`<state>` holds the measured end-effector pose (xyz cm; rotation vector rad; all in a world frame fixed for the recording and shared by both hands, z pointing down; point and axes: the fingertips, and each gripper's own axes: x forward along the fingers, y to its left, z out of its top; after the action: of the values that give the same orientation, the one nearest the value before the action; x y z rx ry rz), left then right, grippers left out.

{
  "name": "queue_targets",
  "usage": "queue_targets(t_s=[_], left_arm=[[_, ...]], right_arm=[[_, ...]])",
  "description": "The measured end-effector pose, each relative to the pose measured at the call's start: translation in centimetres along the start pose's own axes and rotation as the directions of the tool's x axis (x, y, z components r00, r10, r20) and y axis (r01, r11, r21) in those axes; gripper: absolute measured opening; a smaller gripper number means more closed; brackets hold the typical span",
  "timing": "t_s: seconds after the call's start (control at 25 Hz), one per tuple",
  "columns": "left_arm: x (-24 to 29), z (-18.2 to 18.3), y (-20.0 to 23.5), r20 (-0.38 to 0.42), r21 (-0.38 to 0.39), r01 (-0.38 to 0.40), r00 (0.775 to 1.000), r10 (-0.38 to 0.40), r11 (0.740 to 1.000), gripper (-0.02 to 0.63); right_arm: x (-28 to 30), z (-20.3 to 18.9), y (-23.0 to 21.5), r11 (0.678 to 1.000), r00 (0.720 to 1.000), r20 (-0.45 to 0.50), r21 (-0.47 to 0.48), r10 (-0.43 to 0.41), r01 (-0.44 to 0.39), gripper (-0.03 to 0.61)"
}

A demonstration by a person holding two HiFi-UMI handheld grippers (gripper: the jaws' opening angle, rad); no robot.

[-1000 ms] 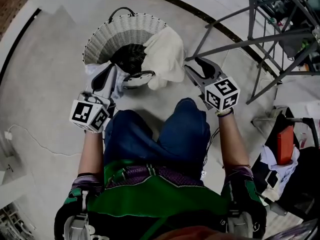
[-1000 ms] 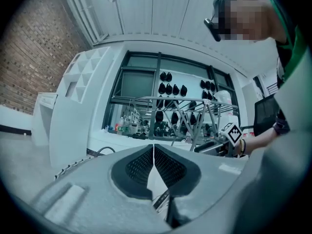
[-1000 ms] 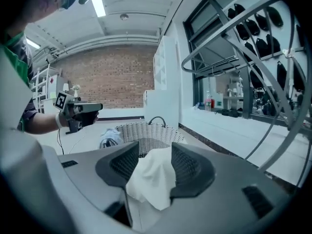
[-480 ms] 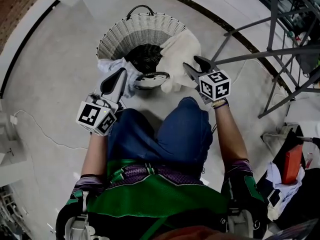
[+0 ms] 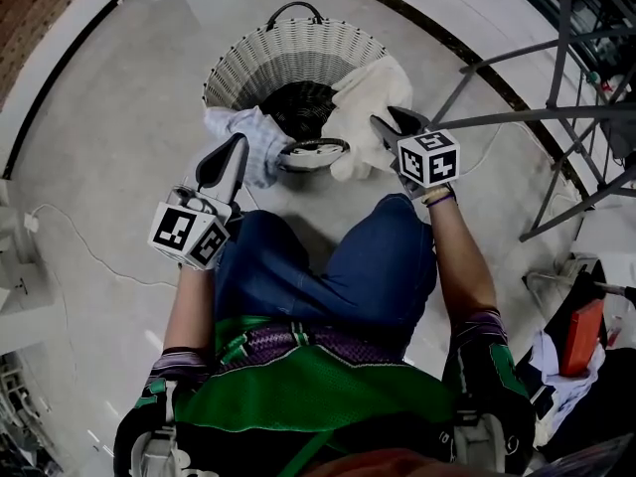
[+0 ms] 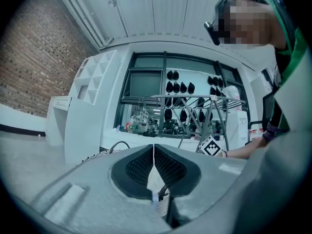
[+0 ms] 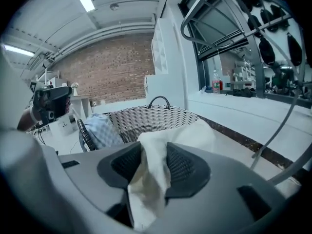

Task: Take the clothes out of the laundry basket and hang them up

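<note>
The right gripper (image 5: 390, 119) has been coming down and in toward the laundry basket (image 5: 288, 63). A second ago it hung off to the side over the floor, and now it is sitting right at the cream cloth (image 5: 363, 107) draped over the basket's right rim. Its jaws have just been closing. In the right gripper view a fold of that cloth is lying between them and filling the gap, but the jaws are still standing wide, so they are not yet pinching it firmly.

The left gripper (image 5: 237, 147) is hovering near the basket's left side, just short of a blue checked cloth (image 5: 248, 132) hanging over that rim. Its jaws are closed together with nothing between them.

The person is sitting with knees just behind the basket, and the drying rack (image 5: 556, 117) is standing off to the right, well apart from it.

The step in hand looks like the first pick: getting hold of the cream cloth. Next, the right jaws probably need to close fully on the fold, then lift the cloth clear of the rim and carry it across to the rack. A shallow bite could slip as the cloth's weight comes on. The left gripper may need to open and help spread the cloth.
</note>
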<state>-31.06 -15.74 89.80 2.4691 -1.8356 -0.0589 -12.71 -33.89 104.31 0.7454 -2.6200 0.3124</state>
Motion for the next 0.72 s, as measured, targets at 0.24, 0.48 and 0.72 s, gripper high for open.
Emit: queue_targets(t_s=[0.24, 0.48, 0.72], left_arm=[[-0.3, 0.5, 0.3, 0.010, 0.011, 0.001, 1.000, -0.001, 1.000, 0.018], [0.3, 1.0, 0.0, 0.026, -0.009, 0.002, 1.000, -0.002, 1.000, 0.018], [1.5, 2.4, -0.8, 0.022, -0.027, -0.010, 1.000, 0.011, 1.000, 0.018]], right_arm=[[-0.5, 0.5, 0.0, 0.999, 0.999, -0.022, -0.043, -0.034, 0.033, 0.072], [-2.4, 2.0, -0.2, 0.997, 0.998, 0.022, -0.054, -0.051, 0.052, 0.057], [-4.9, 5.1, -0.6, 0.997, 0.996, 0.077, -0.054, -0.047, 0.051, 0.054]])
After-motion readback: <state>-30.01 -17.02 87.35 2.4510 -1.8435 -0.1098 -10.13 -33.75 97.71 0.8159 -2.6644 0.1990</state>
